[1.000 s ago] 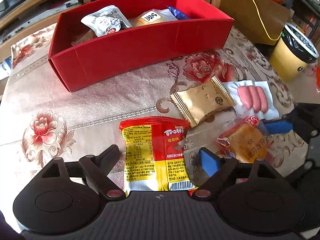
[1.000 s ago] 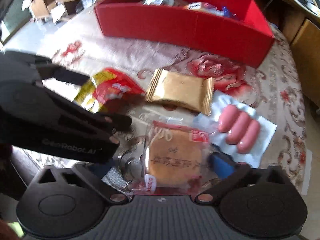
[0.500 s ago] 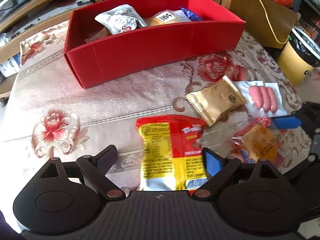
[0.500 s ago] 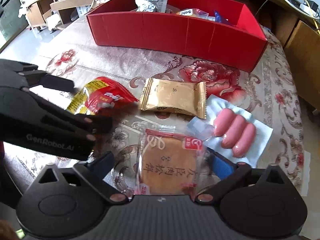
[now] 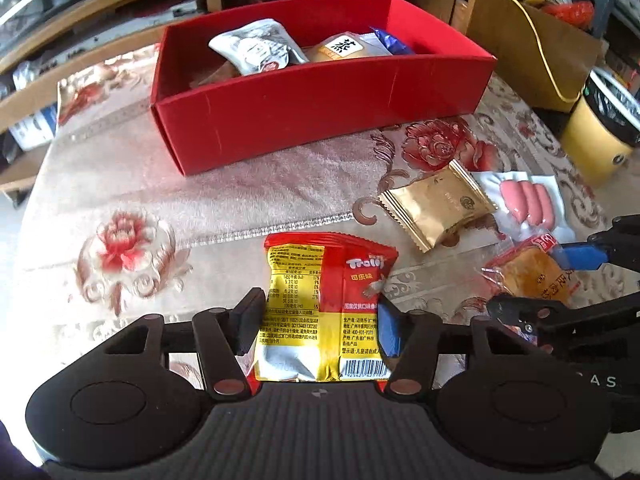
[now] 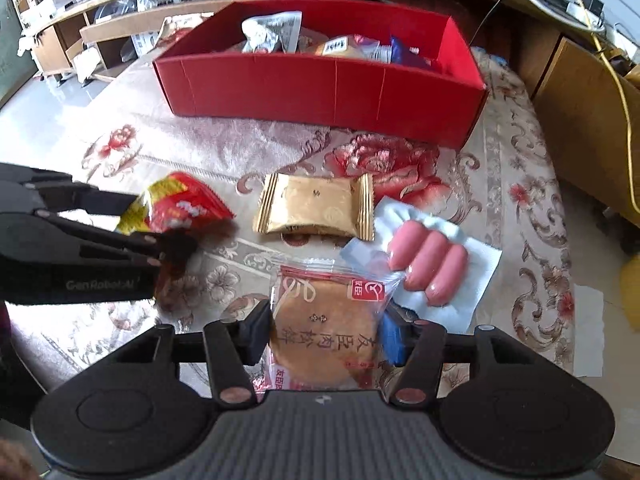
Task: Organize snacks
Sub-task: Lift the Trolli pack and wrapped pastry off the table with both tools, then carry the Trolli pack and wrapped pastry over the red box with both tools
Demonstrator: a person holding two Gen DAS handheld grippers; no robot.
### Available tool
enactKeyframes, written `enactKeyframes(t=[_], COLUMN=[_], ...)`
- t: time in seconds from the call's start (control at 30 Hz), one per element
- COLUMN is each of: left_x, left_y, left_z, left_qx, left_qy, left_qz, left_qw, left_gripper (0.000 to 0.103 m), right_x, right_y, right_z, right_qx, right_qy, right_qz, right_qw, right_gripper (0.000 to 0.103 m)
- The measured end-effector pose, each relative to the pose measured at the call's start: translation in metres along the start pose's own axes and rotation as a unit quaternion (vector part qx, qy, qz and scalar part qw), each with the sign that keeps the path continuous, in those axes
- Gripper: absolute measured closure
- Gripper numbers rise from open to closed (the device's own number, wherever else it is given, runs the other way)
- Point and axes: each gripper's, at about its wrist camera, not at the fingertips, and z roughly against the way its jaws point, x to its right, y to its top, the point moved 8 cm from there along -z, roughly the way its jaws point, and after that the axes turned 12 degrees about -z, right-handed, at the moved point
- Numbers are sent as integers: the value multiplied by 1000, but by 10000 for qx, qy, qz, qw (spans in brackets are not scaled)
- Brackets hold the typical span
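Grippers each pinched a snack near the table's front edge.
Left gripper [image 5: 318, 320] clamped the red-yellow candy bag [image 5: 324, 304]; right gripper [image 6: 324, 334] clamped the wrapped cake [image 6: 326, 336]; red box [image 5: 320, 104] stood behind.

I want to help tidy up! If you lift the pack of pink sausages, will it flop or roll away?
The sausage pack probably won't roll: the three sausages are sealed side by side in a flat wrapper. The thin edges will likely flop, while the middle stays firmer. Its glossy film may be slippery.
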Motion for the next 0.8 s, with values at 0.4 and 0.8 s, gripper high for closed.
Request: enactKeyframes(t=[0.4, 0.8], left_x=[3, 3], left_y=[-8, 3], left_z=[16, 43], left_qx=[117, 486], left_qy=[-129, 135], left_qz=[206, 201], left_qw=[9996, 9985], left_gripper=[44, 44], right_x=[-4, -10], right_y=[5, 13], right_z=[22, 38], right_qx=[318, 583], right_qy=[45, 117], right_qz=[-132, -205], right_qw=[9994, 9980], right_gripper=[57, 57])
